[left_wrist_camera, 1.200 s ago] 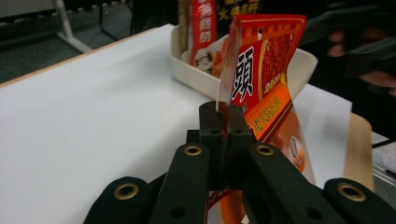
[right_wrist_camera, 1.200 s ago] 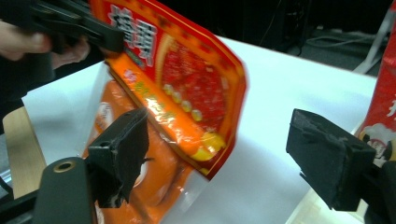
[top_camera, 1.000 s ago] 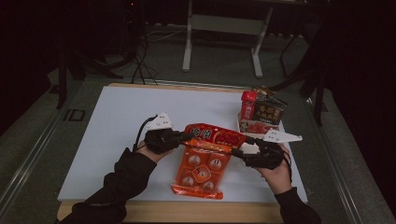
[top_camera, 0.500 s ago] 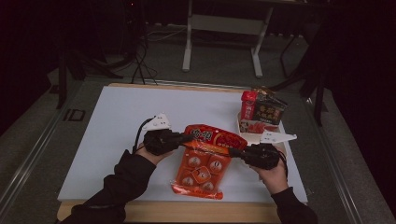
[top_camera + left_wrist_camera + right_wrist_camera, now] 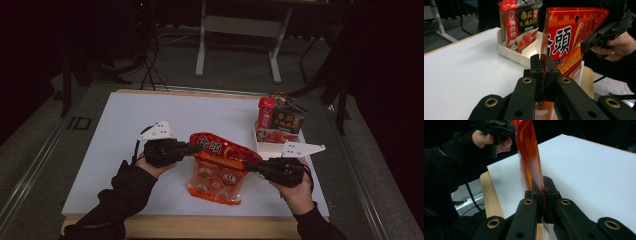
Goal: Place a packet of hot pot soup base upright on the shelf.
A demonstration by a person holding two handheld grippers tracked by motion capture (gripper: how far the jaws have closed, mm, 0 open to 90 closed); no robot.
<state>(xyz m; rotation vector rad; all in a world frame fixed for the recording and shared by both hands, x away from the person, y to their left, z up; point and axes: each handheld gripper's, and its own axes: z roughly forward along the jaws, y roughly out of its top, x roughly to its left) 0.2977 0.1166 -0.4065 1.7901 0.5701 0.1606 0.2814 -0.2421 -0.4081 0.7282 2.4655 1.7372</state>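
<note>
The red snack bag (image 5: 220, 162) is held between both grippers above the near edge of the counter (image 5: 110, 130), its lower end resting on the surface. The left gripper (image 5: 197, 148) is clamped tight on the bag's upper left edge. The right gripper (image 5: 248, 166), whose jaws have just been closing, now pinches the bag's right edge. A white tray (image 5: 267, 145) with upright food packets (image 5: 280, 117) stands near the far right corner, just beyond the right gripper and apart from the bag.
</note>
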